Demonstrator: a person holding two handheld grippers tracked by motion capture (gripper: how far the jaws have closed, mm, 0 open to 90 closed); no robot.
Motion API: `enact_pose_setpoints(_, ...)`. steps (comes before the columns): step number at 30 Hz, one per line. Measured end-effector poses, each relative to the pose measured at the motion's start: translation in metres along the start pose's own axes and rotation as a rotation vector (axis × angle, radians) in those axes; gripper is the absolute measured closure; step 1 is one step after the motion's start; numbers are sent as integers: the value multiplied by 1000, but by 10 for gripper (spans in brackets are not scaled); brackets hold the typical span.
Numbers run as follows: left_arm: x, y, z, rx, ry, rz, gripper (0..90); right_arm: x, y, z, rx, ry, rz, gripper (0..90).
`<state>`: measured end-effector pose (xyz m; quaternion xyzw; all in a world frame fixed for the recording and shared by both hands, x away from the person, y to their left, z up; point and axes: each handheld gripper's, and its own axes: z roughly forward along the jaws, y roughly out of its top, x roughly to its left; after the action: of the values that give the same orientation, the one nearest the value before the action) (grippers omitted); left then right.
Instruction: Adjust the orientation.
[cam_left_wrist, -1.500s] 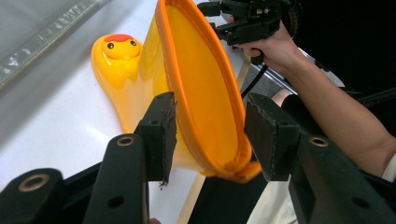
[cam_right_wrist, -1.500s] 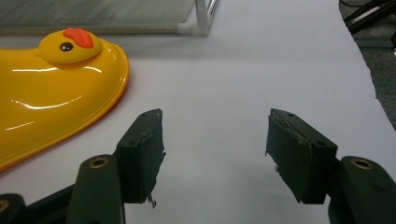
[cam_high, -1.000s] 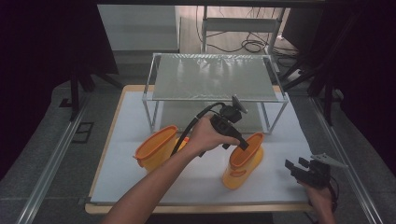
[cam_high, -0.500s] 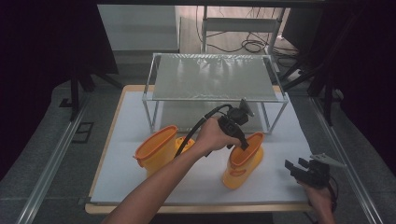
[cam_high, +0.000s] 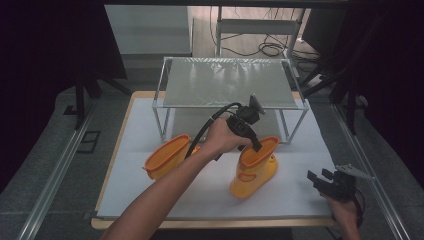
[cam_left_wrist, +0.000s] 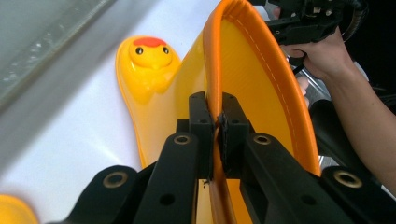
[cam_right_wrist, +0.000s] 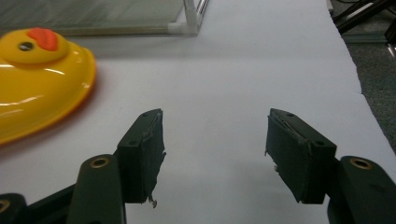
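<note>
The left gripper (cam_high: 256, 145) is clamped on the orange top rim of the upright yellow boot (cam_high: 255, 170). In the left gripper view, the two black jaws pinch that rim (cam_left_wrist: 212, 93) from both sides, one jaw inside the shaft and one outside, with no gap visible between pads and rim. The boot's toe carries a duck face (cam_left_wrist: 149, 53) with an orange beak. In the high view the boot stands on the white table cover (cam_high: 150, 115), just in front of the metal-framed shelf (cam_high: 227, 82), with its toe toward the near edge. The left hand (cam_high: 222, 137) holds the gripper body from above, and its cable arcs back over the wrist.

A second yellow boot (cam_high: 167, 157) lies on its side to the left of the first, apart from it, with its opening toward the near left.

The right gripper (cam_high: 320, 181) is at the near right corner of the table, held by the right hand (cam_high: 342, 207), well apart from both boots. In the right gripper view, its jaws stand wide apart above bare white cover, holding nothing. The duck-faced toe (cam_right_wrist: 39, 74) of the upright boot is at the left of that view, and a shelf leg (cam_right_wrist: 191, 16) at the top.
</note>
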<state>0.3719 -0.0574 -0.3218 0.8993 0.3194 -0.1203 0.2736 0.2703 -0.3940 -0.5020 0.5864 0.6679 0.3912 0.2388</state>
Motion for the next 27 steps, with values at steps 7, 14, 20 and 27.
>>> enact_pose_setpoints(7,-4,-14,-36,-38,20,13,863,0,0,-1,-3,-1,-2,367)
enact_pose_setpoints(14,-2,-44,-63,-34,47,26,864,2,0,1,-3,0,-5,367)
enact_pose_setpoints(20,8,-73,-71,-27,67,19,864,4,0,2,2,1,-9,368)
enact_pose_setpoints(27,30,-102,-74,-39,87,-3,864,4,-1,4,14,2,-11,369)
